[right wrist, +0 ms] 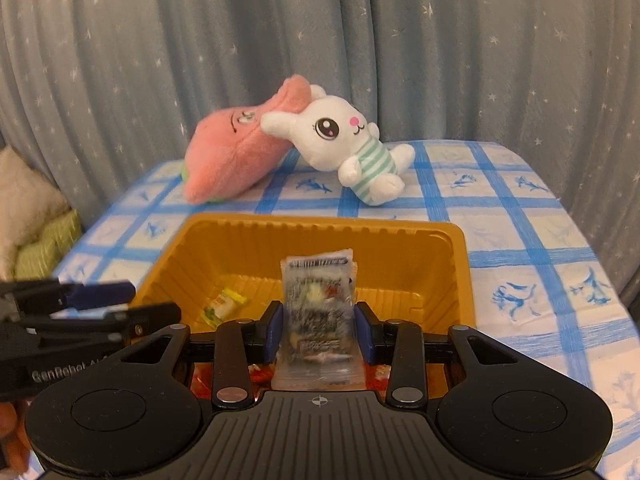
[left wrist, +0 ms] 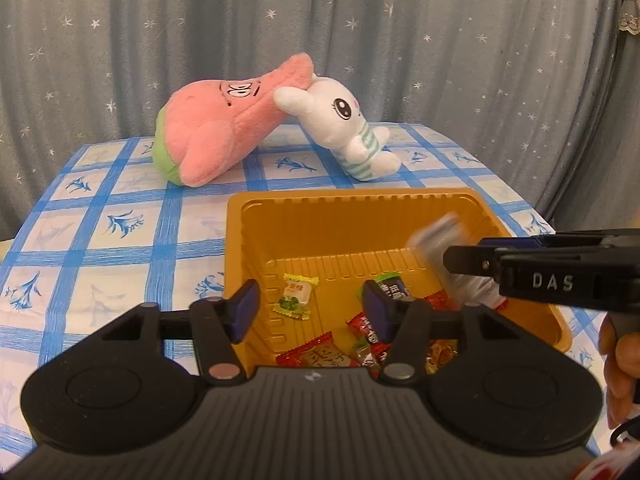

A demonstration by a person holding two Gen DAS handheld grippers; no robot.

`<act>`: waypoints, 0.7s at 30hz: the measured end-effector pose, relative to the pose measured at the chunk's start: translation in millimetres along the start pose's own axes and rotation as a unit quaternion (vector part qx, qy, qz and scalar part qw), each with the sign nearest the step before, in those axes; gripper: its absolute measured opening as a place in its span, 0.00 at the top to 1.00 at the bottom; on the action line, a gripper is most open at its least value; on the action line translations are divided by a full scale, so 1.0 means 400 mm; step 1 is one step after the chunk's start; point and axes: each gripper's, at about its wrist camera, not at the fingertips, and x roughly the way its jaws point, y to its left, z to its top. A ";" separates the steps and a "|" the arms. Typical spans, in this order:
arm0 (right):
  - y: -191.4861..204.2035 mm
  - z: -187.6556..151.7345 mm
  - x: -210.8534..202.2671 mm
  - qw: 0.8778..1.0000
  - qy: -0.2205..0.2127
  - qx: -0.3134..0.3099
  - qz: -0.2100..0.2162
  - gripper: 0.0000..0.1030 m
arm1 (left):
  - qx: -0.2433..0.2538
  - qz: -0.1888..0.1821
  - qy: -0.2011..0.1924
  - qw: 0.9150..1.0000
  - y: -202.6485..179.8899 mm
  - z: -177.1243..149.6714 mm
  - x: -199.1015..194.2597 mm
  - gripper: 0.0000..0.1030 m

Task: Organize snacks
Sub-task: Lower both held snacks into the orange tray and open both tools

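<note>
A golden plastic tray (left wrist: 344,196) sits on the blue-checked tablecloth. Inside lie a green-and-yellow candy (left wrist: 296,296), a dark green packet (left wrist: 390,286) and several red wrappers (left wrist: 316,354). My left gripper (left wrist: 311,310) hovers over the tray's near left part, open, with nothing between its pads. My right gripper (right wrist: 320,332) is shut on a blurred grey-and-clear snack packet (right wrist: 318,316), held upright above the tray (right wrist: 320,222). From the left wrist view the right gripper (left wrist: 460,256) comes in from the right with that packet (left wrist: 438,236). The left gripper (right wrist: 154,302) shows side-on at the left.
A pink star plush (left wrist: 224,124) and a white rabbit plush (left wrist: 344,128) lie at the back of the table against a starred grey curtain. A hand (left wrist: 624,356) shows at the right edge. A cream cushion (right wrist: 24,200) sits beyond the table's left side.
</note>
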 end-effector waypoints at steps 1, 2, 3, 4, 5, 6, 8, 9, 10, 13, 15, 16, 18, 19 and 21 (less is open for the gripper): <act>-0.004 0.003 0.003 1.000 -0.001 0.005 0.009 0.61 | 0.000 0.002 0.000 1.000 0.002 -0.001 0.000 0.40; -0.007 0.006 0.005 1.000 -0.001 0.009 0.006 0.56 | -0.001 0.005 0.000 1.000 0.004 -0.001 0.000 0.37; -0.011 0.008 0.004 1.000 -0.004 0.012 -0.003 0.42 | -0.001 0.007 0.000 1.000 0.005 -0.001 -0.001 0.34; -0.016 0.008 0.000 1.000 -0.010 0.017 -0.007 0.39 | -0.002 0.009 0.001 1.000 0.007 -0.002 -0.001 0.33; -0.022 0.009 -0.003 1.000 -0.012 0.020 -0.009 0.39 | -0.002 0.011 0.001 1.000 0.008 -0.002 -0.002 0.31; -0.027 0.008 -0.005 1.000 -0.011 0.021 -0.013 0.39 | -0.003 0.011 0.000 1.000 0.008 -0.003 -0.003 0.30; -0.035 0.004 -0.012 0.999 -0.012 0.024 -0.023 0.39 | -0.004 0.013 0.000 1.000 0.007 -0.003 -0.005 0.25; -0.041 0.001 -0.016 0.999 -0.011 0.027 -0.025 0.39 | -0.003 0.014 -0.001 1.000 0.006 -0.003 -0.007 0.23; -0.047 -0.003 -0.020 0.999 -0.011 0.032 -0.028 0.39 | -0.002 0.014 -0.001 1.000 0.005 -0.004 -0.009 0.22; -0.060 -0.017 -0.032 0.998 -0.006 0.042 -0.039 0.39 | -0.002 0.019 -0.001 1.000 0.000 -0.005 -0.012 0.14; -0.063 -0.027 -0.042 0.998 -0.003 0.044 -0.043 0.39 | 0.000 0.024 -0.002 1.000 -0.003 -0.007 -0.016 0.11; -0.065 -0.032 -0.046 0.998 -0.002 0.044 -0.044 0.39 | -0.001 0.026 -0.003 1.000 -0.004 -0.008 -0.020 0.10; -0.066 -0.040 -0.055 0.998 0.002 0.047 -0.047 0.39 | -0.002 0.033 -0.007 0.999 -0.005 -0.012 -0.028 0.06; -0.067 -0.043 -0.059 0.998 0.004 0.048 -0.047 0.39 | -0.003 0.035 -0.008 0.999 -0.005 -0.014 -0.035 0.05; -0.067 -0.049 -0.067 0.998 0.011 0.050 -0.049 0.39 | -0.008 0.040 -0.005 0.999 -0.003 -0.018 -0.044 0.02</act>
